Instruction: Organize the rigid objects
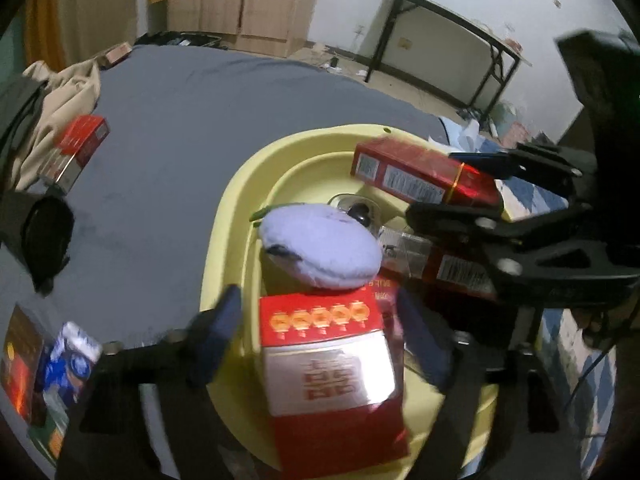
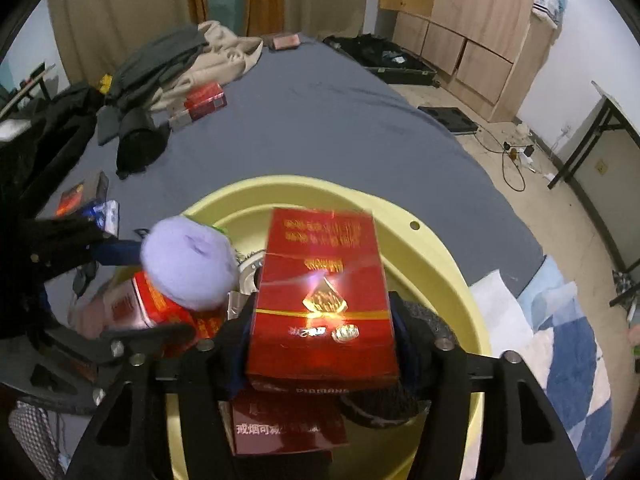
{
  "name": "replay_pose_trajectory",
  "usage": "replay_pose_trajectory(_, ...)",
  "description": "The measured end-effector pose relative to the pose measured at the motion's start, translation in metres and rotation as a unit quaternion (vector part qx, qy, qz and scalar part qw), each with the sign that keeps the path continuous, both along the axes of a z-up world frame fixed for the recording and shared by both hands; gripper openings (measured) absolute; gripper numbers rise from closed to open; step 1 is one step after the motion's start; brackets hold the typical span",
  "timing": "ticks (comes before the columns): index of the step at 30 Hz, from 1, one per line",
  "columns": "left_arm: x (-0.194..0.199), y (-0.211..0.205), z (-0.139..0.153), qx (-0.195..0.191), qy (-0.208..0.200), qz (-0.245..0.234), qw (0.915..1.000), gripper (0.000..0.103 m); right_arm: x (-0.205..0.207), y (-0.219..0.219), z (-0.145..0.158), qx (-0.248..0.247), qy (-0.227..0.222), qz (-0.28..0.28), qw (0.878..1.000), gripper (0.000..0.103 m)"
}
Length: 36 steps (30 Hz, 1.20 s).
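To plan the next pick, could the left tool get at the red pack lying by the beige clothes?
Probably yes: the grey sheet between looks bare and the red pack lies exposed. First the left tool, open, must clear the red-and-white pack between its fingers.

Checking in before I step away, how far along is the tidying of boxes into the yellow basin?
Done: several boxes and a purple plush lie in the yellow plastic basin. In hand: the left gripper stands open around a red-and-white carton; the right gripper brackets a glossy red box over the basin. Left: a red box and small packs on the grey bed.
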<state>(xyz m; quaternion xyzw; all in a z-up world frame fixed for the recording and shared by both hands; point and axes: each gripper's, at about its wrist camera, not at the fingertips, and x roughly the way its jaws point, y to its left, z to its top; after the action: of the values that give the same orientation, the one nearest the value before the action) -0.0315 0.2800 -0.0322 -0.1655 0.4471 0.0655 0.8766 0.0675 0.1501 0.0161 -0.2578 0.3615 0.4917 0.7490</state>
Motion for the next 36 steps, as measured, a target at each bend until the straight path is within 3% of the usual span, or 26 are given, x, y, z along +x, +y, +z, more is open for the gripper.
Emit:
replay_pose_trajectory(1,-0.003,-0.003,0.005,-0.002,-0.006,0.002,1.0,0.088,-0.001,-0.007,0.001,0.012,0.004,0.001,1.0,0.079)
replay_pose_trajectory(3,-0.012,-0.012,0.021,0.016,-0.027,0.007,0.9995,0.092,-0.004,-0.031,0.014,0.045,0.005,-0.003,0.999,0.086)
replay_pose_trajectory(5,-0.02,-0.023,0.039,0.028,-0.051,0.011,0.9982,0.103,-0.007,-0.057,0.029,0.073,0.005,-0.012,0.997,0.094)
replay_pose_trajectory(6,-0.025,-0.032,0.049,0.034,-0.063,0.014,0.9973,0.103,-0.008,-0.072,0.035,0.088,0.007,-0.016,0.996,0.103)
replay_pose_trajectory(9,-0.043,-0.065,0.078,0.049,-0.097,0.012,0.994,0.103,-0.014,-0.131,0.052,0.13,0.003,-0.039,0.991,0.103)
replay_pose_trajectory(12,-0.063,-0.093,0.085,0.063,-0.129,0.048,0.9885,0.103,-0.024,-0.188,0.046,0.154,-0.011,-0.067,0.986,0.103)
replay_pose_trajectory(14,-0.071,-0.115,0.071,0.062,-0.117,0.066,0.989,0.103,-0.032,-0.219,0.028,0.149,-0.022,-0.086,0.985,0.103)
replay_pose_trajectory(16,-0.071,-0.132,0.046,0.054,-0.078,0.073,0.9928,0.103,-0.042,-0.242,0.0,0.138,-0.022,-0.089,0.986,0.103)
replay_pose_trajectory(20,-0.08,-0.143,-0.003,0.044,0.009,0.16,0.9862,0.103,-0.052,-0.255,-0.052,0.091,-0.018,-0.085,0.992,0.103)
replay_pose_trajectory(23,-0.081,-0.152,-0.021,0.089,0.029,0.19,0.9773,0.103,-0.055,-0.25,-0.067,0.093,-0.024,-0.077,0.992,0.103)
replay_pose_trajectory(27,-0.075,-0.159,-0.048,0.099,0.055,0.201,0.973,0.103,-0.051,-0.236,-0.083,0.074,-0.027,-0.064,0.995,0.103)
replay_pose_trajectory(29,-0.073,-0.165,-0.057,0.112,0.049,0.201,0.972,0.103,-0.041,-0.223,-0.095,0.053,-0.009,-0.063,0.997,0.103)
replay_pose_trajectory(31,-0.071,-0.166,-0.056,0.114,0.036,0.206,0.9712,0.103,-0.044,-0.213,-0.103,0.033,-0.031,-0.062,0.997,0.103)
replay_pose_trajectory(36,-0.068,-0.167,-0.058,0.112,0.027,0.222,0.9683,0.103,-0.044,-0.192,-0.103,0.031,-0.039,-0.061,0.997,0.103)
